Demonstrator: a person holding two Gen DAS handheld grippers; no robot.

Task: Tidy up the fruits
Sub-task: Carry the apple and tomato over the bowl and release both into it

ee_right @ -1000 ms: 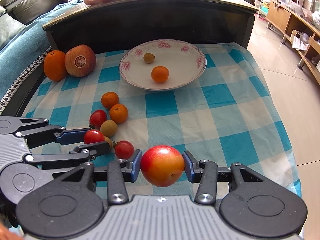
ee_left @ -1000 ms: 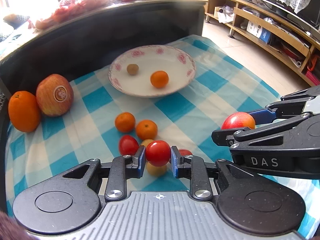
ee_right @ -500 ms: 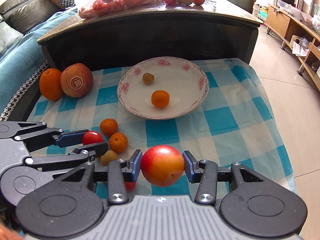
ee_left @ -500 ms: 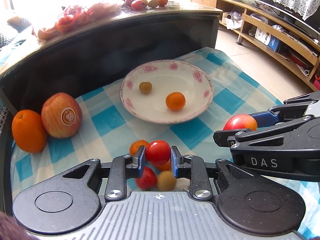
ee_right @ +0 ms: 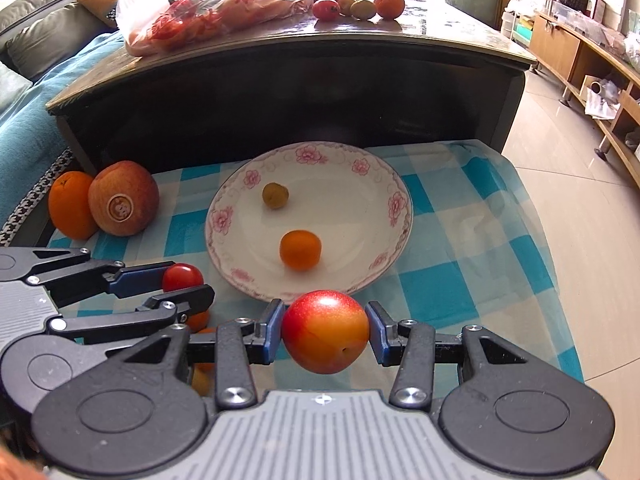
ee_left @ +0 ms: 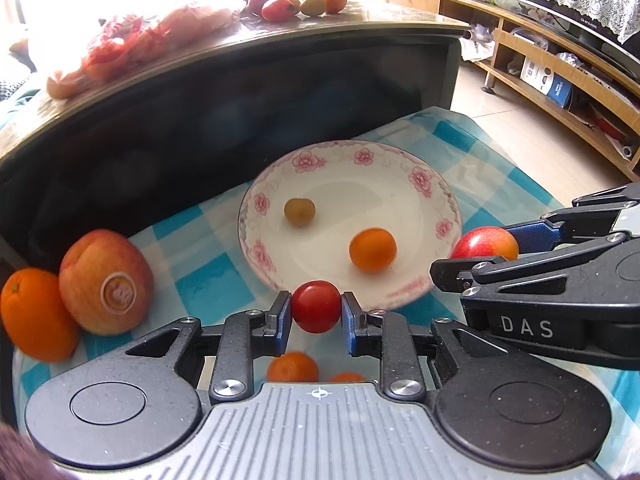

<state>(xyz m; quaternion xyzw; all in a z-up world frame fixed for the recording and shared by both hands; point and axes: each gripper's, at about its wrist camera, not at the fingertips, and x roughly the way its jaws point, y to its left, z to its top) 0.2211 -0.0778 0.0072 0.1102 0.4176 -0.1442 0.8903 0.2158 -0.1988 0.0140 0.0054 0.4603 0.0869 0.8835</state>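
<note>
Both wrist views sit low and close behind their own fingers, facing forward, sharing the floral plate point(ee_left: 420, 178) point(ee_right: 394, 204) ahead.

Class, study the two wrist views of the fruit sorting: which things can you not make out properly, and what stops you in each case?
- Small oranges on the cloth: left wrist view, mostly hidden behind the left gripper.
- Bagged red items on the dark table: right wrist view, blurred by glare and plastic.
- Shelf contents: left wrist view, too small to identify.

Blue-checked cloth point(ee_right: 460, 240), floral plate point(ee_right: 396, 204), stickered apple point(ee_right: 122, 200), orange point(ee_right: 70, 204) alongside
</note>
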